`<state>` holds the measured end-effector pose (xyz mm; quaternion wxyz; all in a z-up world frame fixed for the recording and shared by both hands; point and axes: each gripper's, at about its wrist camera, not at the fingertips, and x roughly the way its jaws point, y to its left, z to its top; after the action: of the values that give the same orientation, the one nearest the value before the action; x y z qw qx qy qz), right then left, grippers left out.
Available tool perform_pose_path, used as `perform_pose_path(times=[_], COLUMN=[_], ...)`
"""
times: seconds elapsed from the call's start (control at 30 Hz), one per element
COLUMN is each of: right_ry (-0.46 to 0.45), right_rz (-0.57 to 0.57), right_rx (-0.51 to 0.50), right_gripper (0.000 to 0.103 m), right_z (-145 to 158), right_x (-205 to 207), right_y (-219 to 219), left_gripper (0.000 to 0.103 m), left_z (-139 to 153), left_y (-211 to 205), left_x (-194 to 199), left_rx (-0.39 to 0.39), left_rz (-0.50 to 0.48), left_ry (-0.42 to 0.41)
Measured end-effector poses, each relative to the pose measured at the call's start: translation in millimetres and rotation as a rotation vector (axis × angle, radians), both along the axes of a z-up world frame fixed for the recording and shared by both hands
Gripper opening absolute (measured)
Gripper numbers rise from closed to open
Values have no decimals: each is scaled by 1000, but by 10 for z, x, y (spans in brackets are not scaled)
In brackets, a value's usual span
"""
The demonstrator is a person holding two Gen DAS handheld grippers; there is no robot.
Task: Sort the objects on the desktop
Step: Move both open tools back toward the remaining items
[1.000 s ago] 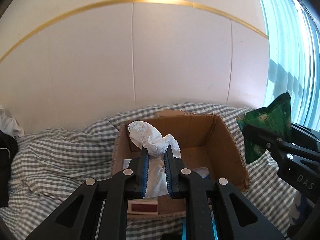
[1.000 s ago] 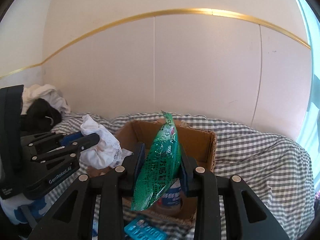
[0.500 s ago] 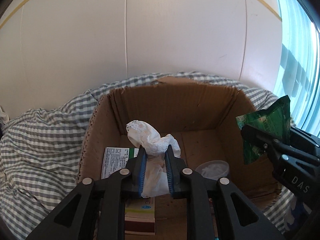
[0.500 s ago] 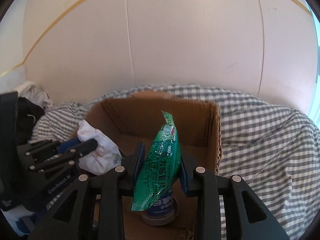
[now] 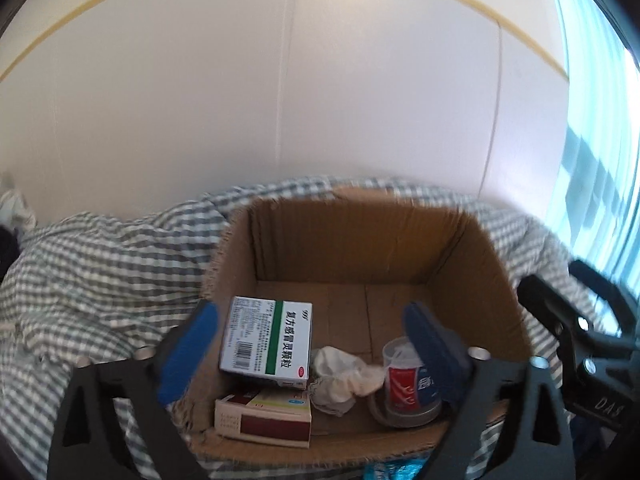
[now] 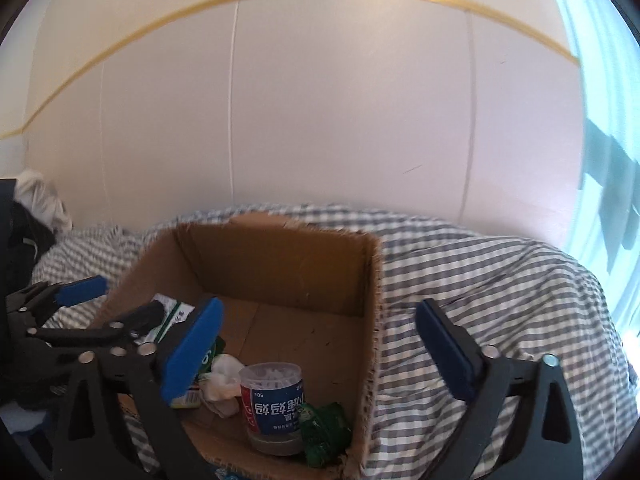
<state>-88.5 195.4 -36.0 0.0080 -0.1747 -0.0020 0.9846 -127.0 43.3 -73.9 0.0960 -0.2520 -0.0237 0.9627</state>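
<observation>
a: what just changed?

b: both tongs have just been opening. the left gripper (image 5: 310,344) stands wide with nothing between its pads, and the crumpled tissue (image 5: 342,378) it carried half a second ago now lies on the floor of the cardboard box (image 5: 360,240), between the white medicine box (image 5: 267,340) and the swab jar (image 5: 408,382).

a: and the right?

b: the right gripper (image 6: 316,350) is wide and empty too. its green sachet (image 6: 324,432) sits at the jar's four o'clock, against the box's right wall.

a: so for the sorting?

b: i'd judge both items delivered; the next job is fetching more.

a: pose?

b: both point forward and slightly down over the box's near edge, the left at nine o'clock of the right.
</observation>
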Motion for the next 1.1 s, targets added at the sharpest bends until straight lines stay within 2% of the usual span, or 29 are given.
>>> perform_pose_path(times=[0.07,0.27,0.47,0.6,0.7,0.87,1.0,1.1], right_ry=[19,38,39,0,-22,-48,-30,-80], right_rz=[9,25,31,39,53,74,109,119], right_rx=[-10,40,37,27,32,35,19,22], right_gripper=[103,103,103,103,103,103,103,103], right_z=[86,205,191,104,-13,-148,-211,-331], right_x=[76,378,693,857,976,1106,1188,1167], right_y=[55,36,1,18,-4,-35,-66,-117], left_gripper=[101,103,103,103,103,103,103,103], left_z=[79,348,490,511,506,420,307,184], left_y=[-50,-153,-269,-305,-365,-415,-461,-456], left_x=[87,440,706,878,1009,1178,1259,1274], left_rx=[23,-30,-16,-31,-11,-32,-18,-20], left_rz=[10,67,98,137,139,126,105,94], left_ry=[9,82,89,112,117,84,52,19])
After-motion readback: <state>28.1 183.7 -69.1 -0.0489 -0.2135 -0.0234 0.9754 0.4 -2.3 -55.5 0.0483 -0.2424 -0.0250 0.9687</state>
